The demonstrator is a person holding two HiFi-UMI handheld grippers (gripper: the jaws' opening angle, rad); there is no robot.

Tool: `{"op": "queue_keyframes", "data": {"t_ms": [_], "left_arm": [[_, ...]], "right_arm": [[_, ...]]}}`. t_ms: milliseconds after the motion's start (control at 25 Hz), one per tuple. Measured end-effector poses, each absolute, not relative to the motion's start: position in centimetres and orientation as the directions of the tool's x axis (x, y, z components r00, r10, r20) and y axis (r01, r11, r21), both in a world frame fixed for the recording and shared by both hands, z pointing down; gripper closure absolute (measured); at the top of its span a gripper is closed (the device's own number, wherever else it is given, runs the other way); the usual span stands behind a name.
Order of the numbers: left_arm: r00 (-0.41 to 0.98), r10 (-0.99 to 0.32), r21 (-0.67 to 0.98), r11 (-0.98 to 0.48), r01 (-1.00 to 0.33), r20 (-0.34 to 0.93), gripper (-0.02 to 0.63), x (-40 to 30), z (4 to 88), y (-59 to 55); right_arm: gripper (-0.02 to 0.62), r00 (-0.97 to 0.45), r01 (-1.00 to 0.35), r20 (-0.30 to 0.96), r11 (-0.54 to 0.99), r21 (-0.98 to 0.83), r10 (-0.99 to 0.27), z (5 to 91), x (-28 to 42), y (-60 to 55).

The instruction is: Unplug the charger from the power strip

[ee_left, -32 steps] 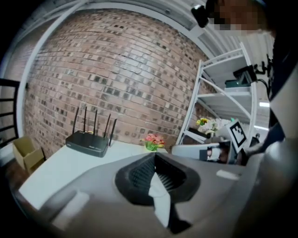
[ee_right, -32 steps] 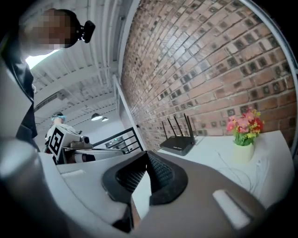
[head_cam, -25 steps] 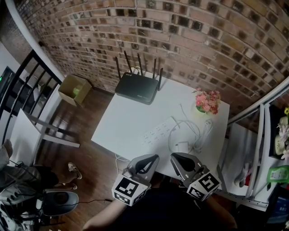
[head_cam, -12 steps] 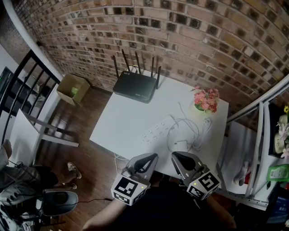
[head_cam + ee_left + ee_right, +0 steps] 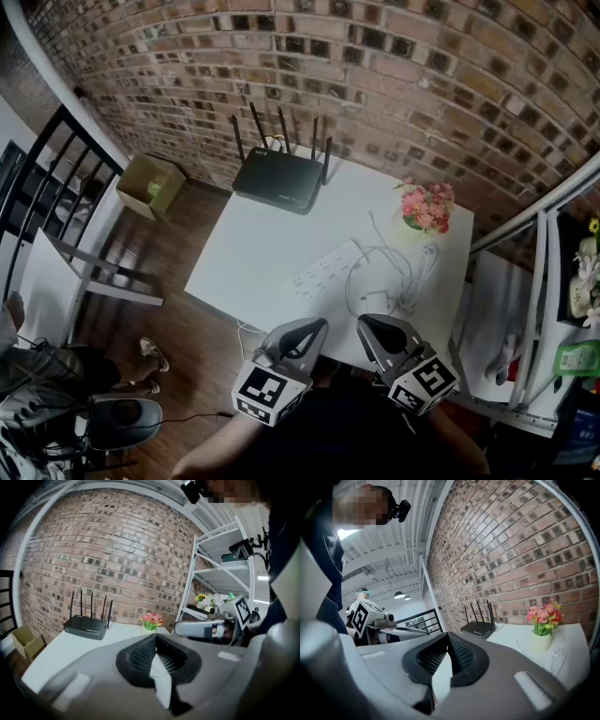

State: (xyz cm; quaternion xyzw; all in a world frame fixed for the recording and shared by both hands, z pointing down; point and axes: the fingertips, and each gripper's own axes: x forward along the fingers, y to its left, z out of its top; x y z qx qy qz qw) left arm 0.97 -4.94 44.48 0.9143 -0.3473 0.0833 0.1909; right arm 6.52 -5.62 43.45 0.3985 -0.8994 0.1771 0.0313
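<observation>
Left gripper [image 5: 314,330]: grey jaws pressed together, empty, at the near edge of the white table [image 5: 253,239].
Right gripper [image 5: 368,328]: jaws pressed together, empty, beside the left.
White rectangular power strip [image 5: 324,272]: flat mid-table, ahead of both grippers.
White charger block [image 5: 378,302]: just right of the strip, amid looped white cable [image 5: 410,266].
Change: grippers and objects unmoved since 1 second ago.

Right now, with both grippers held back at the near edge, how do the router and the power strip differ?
Colour: the router is black, the power strip white.
Shape: the router carries four upright antennas; the power strip is a flat bar.
Place: the router sits at the far edge by the brick wall; the power strip lies mid-table, with looped white cable beside it.
Both rest on the white table.
</observation>
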Motion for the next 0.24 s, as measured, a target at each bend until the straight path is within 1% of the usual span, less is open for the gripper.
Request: {"op": "queue_keyframes", "data": {"t_ms": [240], "left_arm": [[0.740, -0.606, 0.285, -0.684, -0.672, 0.292, 0.600, 0.91, 44.92, -5.08]], "right_arm": [[0.584, -0.679, -0.729, 0.198, 0.618, -0.295, -0.707, 43.57, 6.69, -5.76]]}}
